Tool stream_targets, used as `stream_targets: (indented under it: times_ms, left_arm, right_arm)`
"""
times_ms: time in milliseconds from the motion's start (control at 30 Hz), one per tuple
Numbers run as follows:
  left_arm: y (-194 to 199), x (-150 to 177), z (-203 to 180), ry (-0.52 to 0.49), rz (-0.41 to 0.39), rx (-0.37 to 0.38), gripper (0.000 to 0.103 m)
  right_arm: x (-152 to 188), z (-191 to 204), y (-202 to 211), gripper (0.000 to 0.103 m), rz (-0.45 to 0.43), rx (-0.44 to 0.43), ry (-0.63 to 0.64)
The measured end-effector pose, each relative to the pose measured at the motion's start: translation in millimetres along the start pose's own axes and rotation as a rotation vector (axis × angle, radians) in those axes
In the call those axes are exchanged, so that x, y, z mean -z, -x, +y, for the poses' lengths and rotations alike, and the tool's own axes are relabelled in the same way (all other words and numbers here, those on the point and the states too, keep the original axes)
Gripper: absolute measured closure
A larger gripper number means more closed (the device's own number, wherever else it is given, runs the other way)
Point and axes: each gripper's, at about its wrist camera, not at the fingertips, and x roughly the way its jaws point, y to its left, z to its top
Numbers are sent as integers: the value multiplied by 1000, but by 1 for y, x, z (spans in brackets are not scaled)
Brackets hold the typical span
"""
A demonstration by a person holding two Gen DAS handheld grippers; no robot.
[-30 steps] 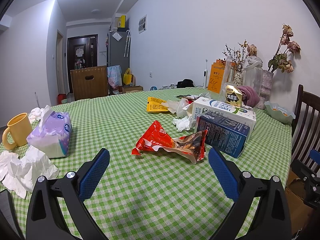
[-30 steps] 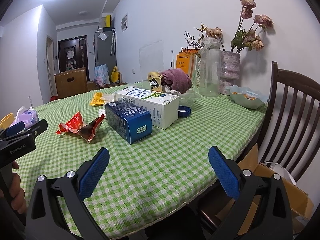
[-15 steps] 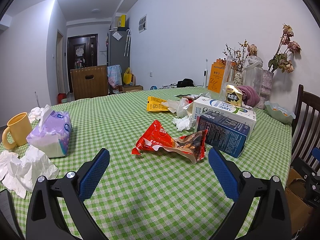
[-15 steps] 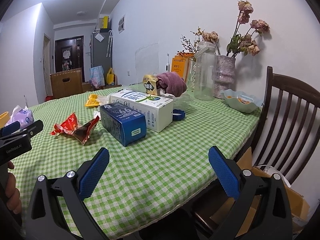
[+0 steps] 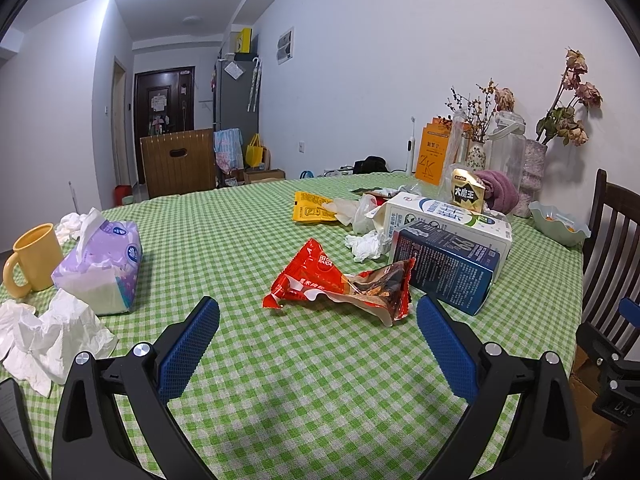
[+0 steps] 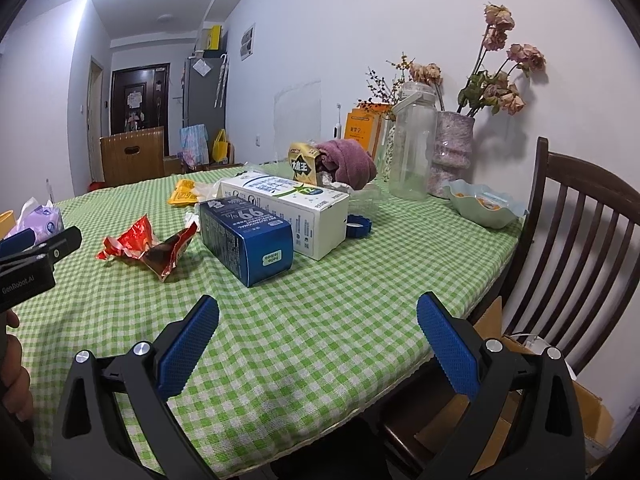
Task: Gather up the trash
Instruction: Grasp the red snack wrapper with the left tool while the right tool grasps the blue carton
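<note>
Trash spread over checked worktop, both sets of jaws apart and empty

Litter lies across the green-and-white checked worktop [image 5: 248,240]. The left gripper [image 5: 318,332] hangs low over the cloth, its jaws spread wide and holding nothing, with the torn red snack wrapper [image 5: 340,284] lying just beyond and between its blue pads. The wrapper's ragged end touches or nearly touches the blue carton [image 5: 444,268], which lies on its side against the white milk carton [image 5: 448,216]. A crumpled white tissue [image 5: 366,244] sits just behind the wrapper, beside the cartons, and a yellow packet [image 5: 312,208] lies further back next to a white plastic bag [image 5: 362,212]. At the left, more crumpled tissues [image 5: 48,332] lie in front of the purple tissue pack [image 5: 100,264], with a yellow mug [image 5: 34,258] just beside the pack.

The right gripper [image 6: 318,332] is also wide open and empty, held above the near edge of the worktop, well short of the blue carton. Its view shows a blue bottle cap [image 6: 358,225] touching the white carton's far side, a small gold packet [image 6: 304,164] leaning by a purple cloth [image 6: 348,160], and a wooden chair [image 6: 580,248] at the right. The left gripper's side and the hand [image 6: 14,376] holding it show at the left edge.
</note>
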Motion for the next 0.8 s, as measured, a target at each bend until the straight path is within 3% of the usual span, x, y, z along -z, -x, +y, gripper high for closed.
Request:
stream_targets:
  times_ms: [267, 500, 700, 800]
  left_arm:
    - [-42, 10, 6, 39, 296, 33, 7]
    - [-63, 4, 22, 82, 417, 24, 7]
    - [-89, -5, 26, 159, 542, 151, 7]
    - [-108, -13, 25, 181, 570, 159, 7]
  right_arm:
    - [-8, 4, -18, 8, 7, -45, 24]
    - [-35, 11, -55, 8, 71, -197, 4]
    - [-50, 25, -111, 8, 200, -313, 85]
    - [-59, 30, -136, 8, 245, -358, 137]
